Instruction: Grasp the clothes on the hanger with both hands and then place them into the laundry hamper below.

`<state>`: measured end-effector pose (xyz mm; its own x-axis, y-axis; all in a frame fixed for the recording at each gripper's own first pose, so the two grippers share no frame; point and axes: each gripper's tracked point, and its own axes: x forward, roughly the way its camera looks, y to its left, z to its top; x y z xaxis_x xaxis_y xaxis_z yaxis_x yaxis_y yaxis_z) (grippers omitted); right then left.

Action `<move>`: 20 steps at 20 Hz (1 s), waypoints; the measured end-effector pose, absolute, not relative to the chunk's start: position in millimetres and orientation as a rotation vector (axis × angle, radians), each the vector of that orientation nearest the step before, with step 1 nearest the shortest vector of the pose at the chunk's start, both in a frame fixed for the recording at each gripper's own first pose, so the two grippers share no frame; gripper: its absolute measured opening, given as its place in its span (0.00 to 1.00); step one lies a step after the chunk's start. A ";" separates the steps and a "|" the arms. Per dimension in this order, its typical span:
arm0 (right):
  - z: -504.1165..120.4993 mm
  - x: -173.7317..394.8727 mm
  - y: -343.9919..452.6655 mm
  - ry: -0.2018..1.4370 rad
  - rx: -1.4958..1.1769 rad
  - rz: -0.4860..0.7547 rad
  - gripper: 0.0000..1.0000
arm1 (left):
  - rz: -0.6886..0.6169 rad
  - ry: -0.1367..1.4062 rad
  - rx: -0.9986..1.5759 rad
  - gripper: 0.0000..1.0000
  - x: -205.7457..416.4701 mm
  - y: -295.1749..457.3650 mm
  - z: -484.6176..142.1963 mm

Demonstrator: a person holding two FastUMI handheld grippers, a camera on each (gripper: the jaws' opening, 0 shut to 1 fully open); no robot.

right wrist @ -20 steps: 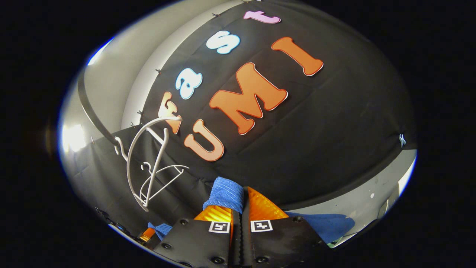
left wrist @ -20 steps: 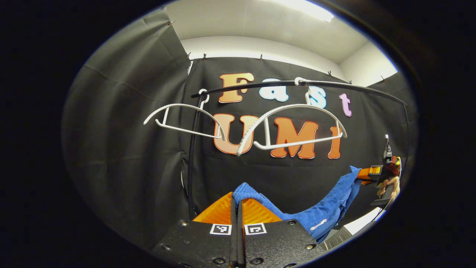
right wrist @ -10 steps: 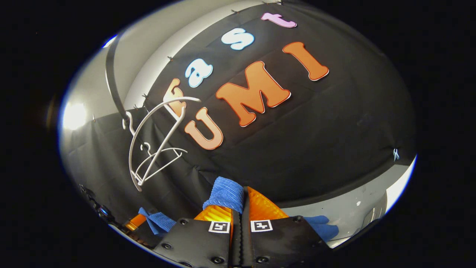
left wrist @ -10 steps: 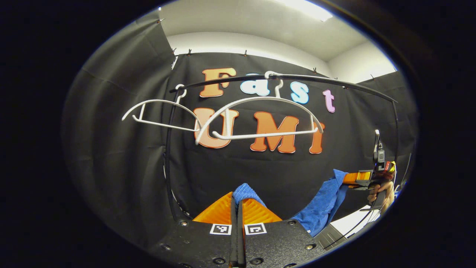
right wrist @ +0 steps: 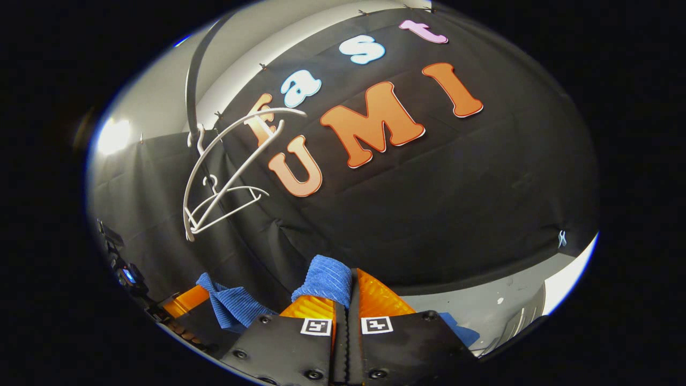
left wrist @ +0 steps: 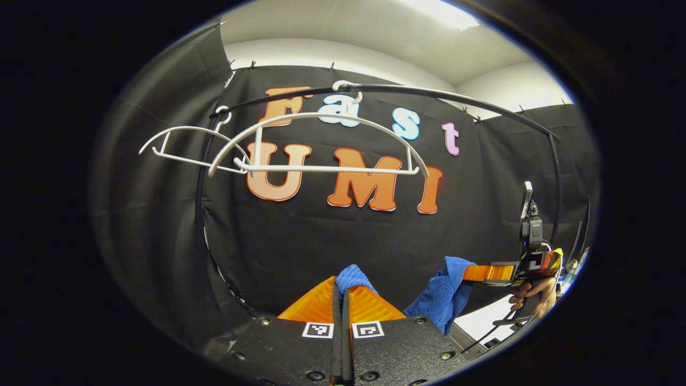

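A blue ribbed cloth (left wrist: 442,300) hangs between my two grippers, off the hangers. My left gripper (left wrist: 341,292) is shut on one corner of it, a blue fold (left wrist: 351,277) poking up between its tips. My right gripper (right wrist: 348,287) is shut on another corner (right wrist: 327,279). In the left gripper view the right gripper (left wrist: 485,273) shows at the right, held by a hand (left wrist: 533,294). In the right gripper view the left gripper (right wrist: 185,301) shows low on the left with cloth (right wrist: 230,303) bunched in it. The hamper is hidden.
Two bare white hangers (left wrist: 321,145) (left wrist: 185,147) hang from a black curved rail (left wrist: 429,94) above and behind the cloth. In the right gripper view the hangers (right wrist: 225,171) sit at the left. A pale floor (right wrist: 504,300) shows low at the right.
Both grippers have come closer together with the cloth, which now sags in a shorter bunch. The hangers and rail have slid up and left in the left gripper view.
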<state>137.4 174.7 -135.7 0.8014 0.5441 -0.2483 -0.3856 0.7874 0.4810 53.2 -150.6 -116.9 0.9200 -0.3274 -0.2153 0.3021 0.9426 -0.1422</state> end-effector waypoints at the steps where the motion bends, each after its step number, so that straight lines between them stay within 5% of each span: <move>1: -143.2 134.9 178.1 0.388 0.407 0.515 0.07 | -0.320 0.253 -0.105 0.00 52.5 -152.9 -127.1; 20: -328.5 86.0 177.0 0.491 0.226 0.344 0.07 | -0.129 0.540 -0.110 0.00 -2.2 -145.4 -333.8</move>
<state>86.0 177.0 -328.5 0.8265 0.3741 -0.4207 -0.2671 0.9184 0.2919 -2.2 -145.4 -333.8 0.8499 -0.1512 -0.5047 0.0932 0.9860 -0.1384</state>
